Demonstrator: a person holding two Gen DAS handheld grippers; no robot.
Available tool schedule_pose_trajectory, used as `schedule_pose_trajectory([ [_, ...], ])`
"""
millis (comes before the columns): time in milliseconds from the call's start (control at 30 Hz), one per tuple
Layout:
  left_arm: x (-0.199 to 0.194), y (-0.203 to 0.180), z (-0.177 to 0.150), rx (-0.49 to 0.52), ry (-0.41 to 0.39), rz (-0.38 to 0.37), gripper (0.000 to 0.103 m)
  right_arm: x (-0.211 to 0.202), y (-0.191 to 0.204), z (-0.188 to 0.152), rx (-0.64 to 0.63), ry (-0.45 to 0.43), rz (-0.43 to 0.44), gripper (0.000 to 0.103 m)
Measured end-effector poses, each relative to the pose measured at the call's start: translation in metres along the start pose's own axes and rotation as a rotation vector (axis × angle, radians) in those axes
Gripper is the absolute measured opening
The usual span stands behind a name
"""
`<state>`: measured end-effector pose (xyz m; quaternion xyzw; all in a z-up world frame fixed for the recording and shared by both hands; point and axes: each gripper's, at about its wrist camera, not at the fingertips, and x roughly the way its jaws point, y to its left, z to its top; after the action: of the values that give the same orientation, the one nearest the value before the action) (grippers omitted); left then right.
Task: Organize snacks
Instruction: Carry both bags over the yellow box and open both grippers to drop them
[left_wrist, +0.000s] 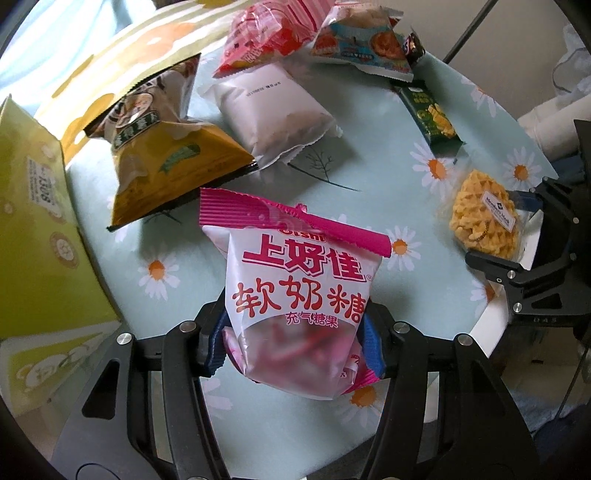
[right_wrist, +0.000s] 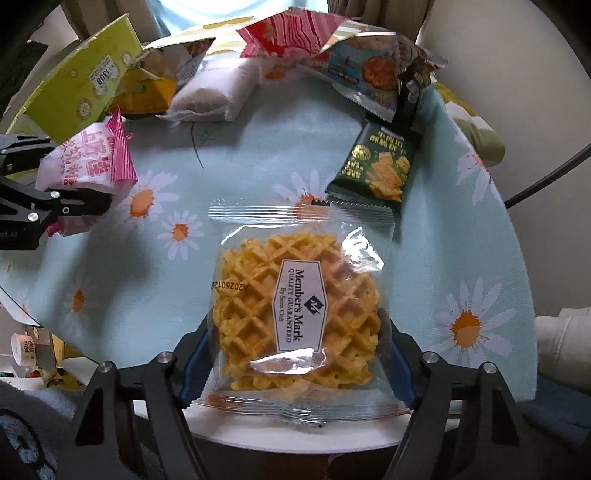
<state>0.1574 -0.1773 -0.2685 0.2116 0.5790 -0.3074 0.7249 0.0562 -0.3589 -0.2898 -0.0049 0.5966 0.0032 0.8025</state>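
Left wrist view: left gripper clamped on the pink-topped soft candy bag, lifted clear for sorting; right gripper straddling the wrapped waffle on the daisy tablecloth, grip uncertain.

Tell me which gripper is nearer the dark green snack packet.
Right. The right gripper, with the waffle pack between its fingers, sits just below the dark green snack packet. The left gripper, closed on the pink candy bag, is farther across the table.
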Motion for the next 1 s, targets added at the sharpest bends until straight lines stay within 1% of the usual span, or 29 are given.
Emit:
schedule_pose_trajectory([
  [200, -0.023, -0.001, -0.002, -0.034, -0.043, 0.014, 0.054, -0.03, 0.001, 0.001, -0.002, -0.054, 0.003, 0.074],
  [400, -0.072, 0.0, -0.006, -0.093, -0.141, 0.05, 0.054, -0.071, 0.003, 0.012, -0.015, -0.137, 0.025, 0.074],
  [500, -0.103, 0.002, -0.01, -0.14, -0.2, 0.082, 0.054, -0.092, 0.008, 0.026, -0.041, -0.185, 0.046, 0.074],
  [600, -0.133, 0.012, -0.017, -0.203, -0.254, 0.113, 0.054, -0.113, 0.02, 0.046, -0.078, -0.234, 0.073, 0.074],
  [700, -0.159, 0.029, -0.025, -0.278, -0.307, 0.122, 0.054, -0.134, 0.037, 0.071, -0.124, -0.281, 0.09, 0.074],
  [800, -0.181, 0.056, -0.032, -0.333, -0.347, 0.139, 0.054, -0.15, 0.063, 0.095, -0.156, -0.316, 0.105, 0.074],
  [900, -0.196, 0.084, -0.038, -0.37, -0.385, 0.164, 0.054, -0.158, 0.088, 0.119, -0.187, -0.342, 0.132, 0.074],
  [1000, -0.208, 0.117, -0.043, -0.407, -0.409, 0.185, 0.054, -0.16, 0.124, 0.146, -0.229, -0.363, 0.15, 0.074],
])
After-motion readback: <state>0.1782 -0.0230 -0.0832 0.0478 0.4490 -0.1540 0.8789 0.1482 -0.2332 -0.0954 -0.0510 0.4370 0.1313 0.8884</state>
